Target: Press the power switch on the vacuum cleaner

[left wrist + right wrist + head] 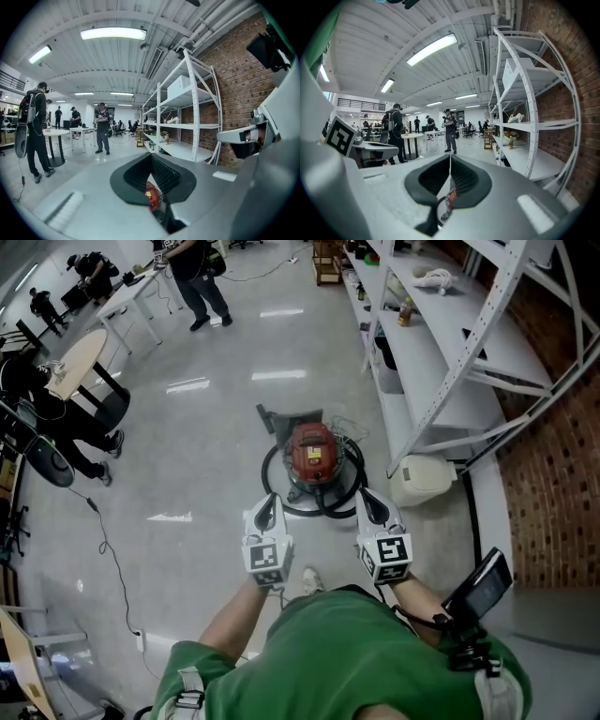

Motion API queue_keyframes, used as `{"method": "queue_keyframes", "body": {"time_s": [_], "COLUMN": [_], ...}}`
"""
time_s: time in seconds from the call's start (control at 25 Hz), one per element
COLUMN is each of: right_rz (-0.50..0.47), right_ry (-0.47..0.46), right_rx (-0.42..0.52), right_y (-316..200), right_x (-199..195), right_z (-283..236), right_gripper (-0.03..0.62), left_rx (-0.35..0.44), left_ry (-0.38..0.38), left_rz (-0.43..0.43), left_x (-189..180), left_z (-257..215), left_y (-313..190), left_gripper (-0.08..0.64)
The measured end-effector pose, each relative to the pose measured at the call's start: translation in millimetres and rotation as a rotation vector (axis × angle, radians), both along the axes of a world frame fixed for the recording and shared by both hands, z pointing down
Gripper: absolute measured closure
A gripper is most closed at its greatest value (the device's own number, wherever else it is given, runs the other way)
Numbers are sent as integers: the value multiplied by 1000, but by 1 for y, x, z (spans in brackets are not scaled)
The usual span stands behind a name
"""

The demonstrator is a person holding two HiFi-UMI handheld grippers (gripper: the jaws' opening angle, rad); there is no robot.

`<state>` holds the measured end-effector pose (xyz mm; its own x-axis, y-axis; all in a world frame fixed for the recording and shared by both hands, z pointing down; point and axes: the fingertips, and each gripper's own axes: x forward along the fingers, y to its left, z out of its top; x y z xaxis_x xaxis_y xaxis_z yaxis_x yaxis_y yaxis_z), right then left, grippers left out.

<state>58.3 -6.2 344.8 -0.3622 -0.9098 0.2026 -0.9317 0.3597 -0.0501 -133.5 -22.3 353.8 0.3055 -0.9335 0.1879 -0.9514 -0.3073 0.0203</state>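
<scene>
A red canister vacuum cleaner point(312, 454) stands on the grey floor just ahead of me, its black hose point(330, 505) looped around it and its floor nozzle point(281, 416) lying beyond. Both grippers hover above its near side without touching it. My left gripper point(274, 500) points at the hose loop's left side, jaws together with nothing held. My right gripper point(362, 495) is level with it on the right, also shut and empty. A sliver of the red vacuum cleaner point(150, 194) shows below the closed tips in the left gripper view. The right gripper view likewise shows a strip of the vacuum cleaner point(451, 197).
A white metal shelving rack point(441, 352) runs along the brick wall point(553, 474) on the right, with a white container point(420, 479) on the floor by its foot. A thin cable point(112, 559) trails over the floor at left. A round table point(80, 357) and a standing person point(197, 277) are farther off.
</scene>
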Motion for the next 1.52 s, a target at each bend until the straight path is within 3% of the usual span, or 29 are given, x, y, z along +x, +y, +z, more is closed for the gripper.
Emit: {"method": "queue_keyframes", "body": {"time_s": [0.28, 0.8, 1.52], "right_rz": [4, -25, -57], "right_ry": [4, 3, 11], "right_rx": [-6, 6, 27], "right_y": [32, 59, 60], "right_x": [24, 41, 35], "right_z": [7, 3, -3], "right_gripper": [584, 589, 589], "left_rx": [8, -8, 9], "left_ry": [-10, -3, -25], "left_rz": [24, 23, -8], "left_x": [32, 58, 51], "left_z": [-1, -1, -4], "left_y": [31, 60, 67], "left_gripper": [552, 552, 552]}}
